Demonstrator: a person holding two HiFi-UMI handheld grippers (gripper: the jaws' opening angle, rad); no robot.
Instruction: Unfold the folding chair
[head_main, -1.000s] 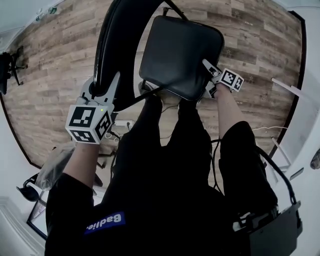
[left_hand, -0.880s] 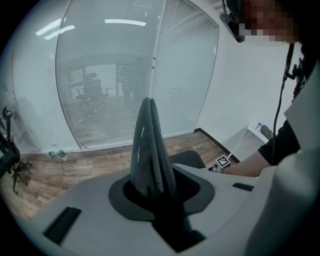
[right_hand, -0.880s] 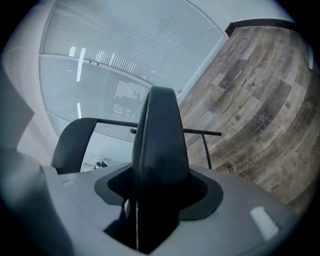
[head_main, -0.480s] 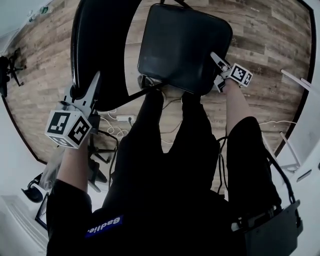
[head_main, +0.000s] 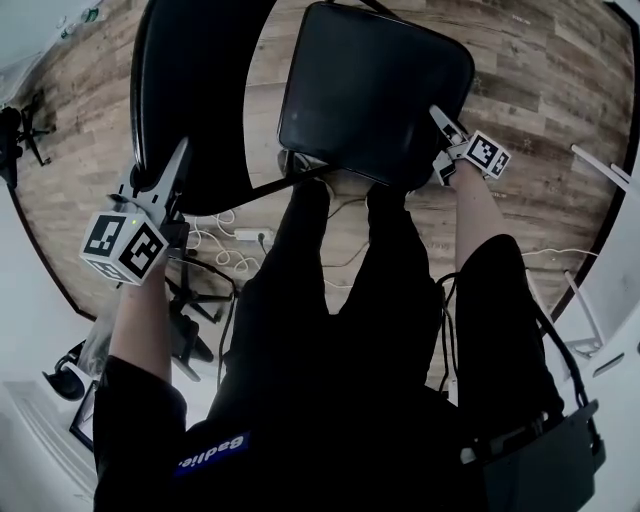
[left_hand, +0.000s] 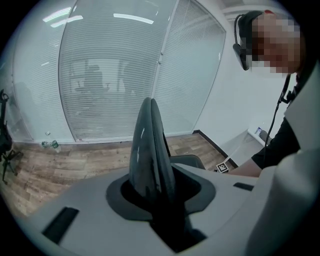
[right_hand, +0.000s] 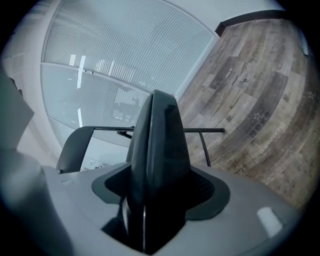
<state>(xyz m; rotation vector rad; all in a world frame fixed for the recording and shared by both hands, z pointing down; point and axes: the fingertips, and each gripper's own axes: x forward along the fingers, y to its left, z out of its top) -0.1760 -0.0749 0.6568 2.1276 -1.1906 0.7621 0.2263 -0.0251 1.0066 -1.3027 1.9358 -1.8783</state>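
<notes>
We see the folding chair (head_main: 370, 95) on the wooden floor (head_main: 540, 90) just ahead of our legs (head_main: 340, 270), its seat (head_main: 380, 70) facing up and its backrest (head_main: 195, 90) to the left. Our left gripper (head_main: 176, 165), jaws pressed together and empty, lies against the backrest's lower edge. Our right gripper (head_main: 445, 135) (jaws likewise together, holding nothing) sits at the seat's right edge.
</notes>
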